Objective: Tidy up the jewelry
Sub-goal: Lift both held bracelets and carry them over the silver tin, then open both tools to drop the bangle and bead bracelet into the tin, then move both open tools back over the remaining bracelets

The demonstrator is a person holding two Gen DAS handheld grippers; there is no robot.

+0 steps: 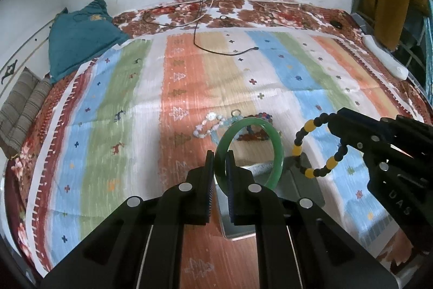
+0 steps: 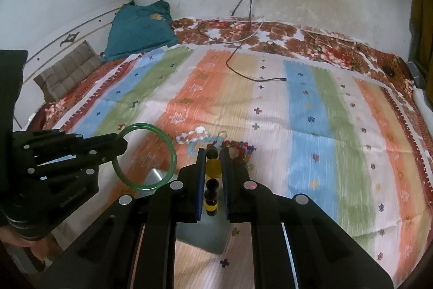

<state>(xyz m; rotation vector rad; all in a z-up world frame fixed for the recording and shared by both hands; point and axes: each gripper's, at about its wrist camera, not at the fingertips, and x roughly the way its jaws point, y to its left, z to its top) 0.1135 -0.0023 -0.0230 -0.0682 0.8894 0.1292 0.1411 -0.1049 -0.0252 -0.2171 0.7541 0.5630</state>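
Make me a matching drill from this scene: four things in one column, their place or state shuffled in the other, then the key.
Things:
1. green bangle
2. black-and-yellow bead bracelet
3. white bead bracelet
4. teal cloth

Place or state:
A. lying on the striped blanket, not held
B. pinched in the left hand-held gripper
C. bunched by the wall at the bed's far left corner
D. pinched in the right hand-held gripper

Pairs: 1-B, 2-D, 3-A, 4-C
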